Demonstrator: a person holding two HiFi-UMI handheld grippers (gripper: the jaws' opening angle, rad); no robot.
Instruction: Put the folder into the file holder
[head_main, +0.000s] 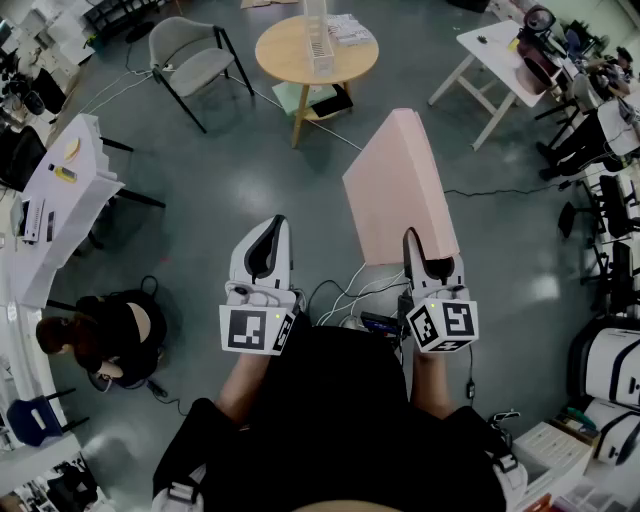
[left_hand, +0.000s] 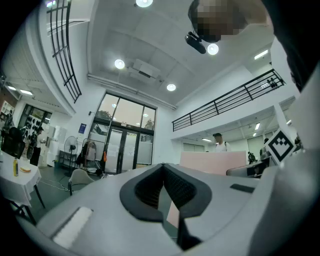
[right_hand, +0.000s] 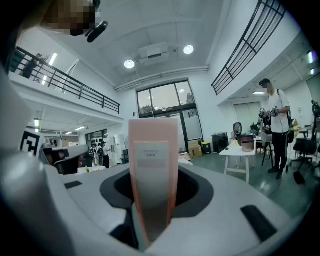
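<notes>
The pink folder stands upright in front of me, tilted a little, with my right gripper shut on its lower edge. In the right gripper view the folder rises edge-on between the two jaws of the right gripper. My left gripper hangs beside it at the same height, shut and holding nothing. The left gripper view has the left gripper with closed jaws and the folder off to the right. A white file holder stands on the round wooden table far ahead.
Papers lie on the round table beside the holder. A grey chair stands left of it, a white table to the right. A desk and a crouching person are at my left. Cables trail on the floor.
</notes>
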